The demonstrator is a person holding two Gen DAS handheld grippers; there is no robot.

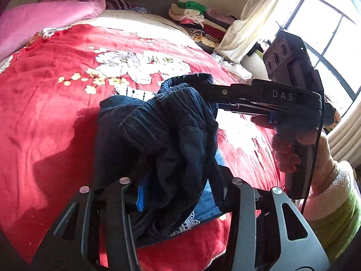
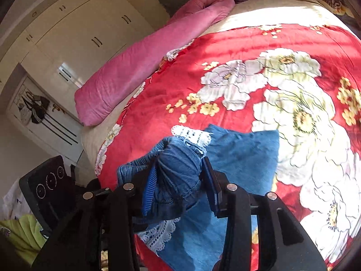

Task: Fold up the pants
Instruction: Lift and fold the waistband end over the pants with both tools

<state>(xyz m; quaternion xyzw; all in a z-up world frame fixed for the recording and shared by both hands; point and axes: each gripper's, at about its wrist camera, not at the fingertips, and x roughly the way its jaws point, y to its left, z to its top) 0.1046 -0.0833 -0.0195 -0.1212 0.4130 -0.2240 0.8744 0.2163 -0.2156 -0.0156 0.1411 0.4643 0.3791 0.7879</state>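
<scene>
Blue denim pants [image 1: 158, 133] with an elastic waistband and white lace trim hang bunched above a red floral blanket [image 1: 56, 113]. My left gripper [image 1: 178, 194] is shut on the bunched waistband. My right gripper [image 1: 203, 90] reaches in from the right in the left wrist view and grips the waistband's far part. In the right wrist view the right gripper [image 2: 178, 185] is shut on gathered denim [image 2: 180, 169]; the pant legs [image 2: 243, 153] lie flat on the blanket [image 2: 225, 45] beyond, with lace trim [image 2: 191, 134] showing.
A pink rolled quilt [image 2: 140, 63] lies along the bed's far left side. A pile of folded clothes [image 1: 198, 20] sits at the bed's far corner by a window [image 1: 322, 29]. A white wardrobe [image 2: 74, 29] stands beyond the bed. The left gripper's body [image 2: 45, 185] shows low left.
</scene>
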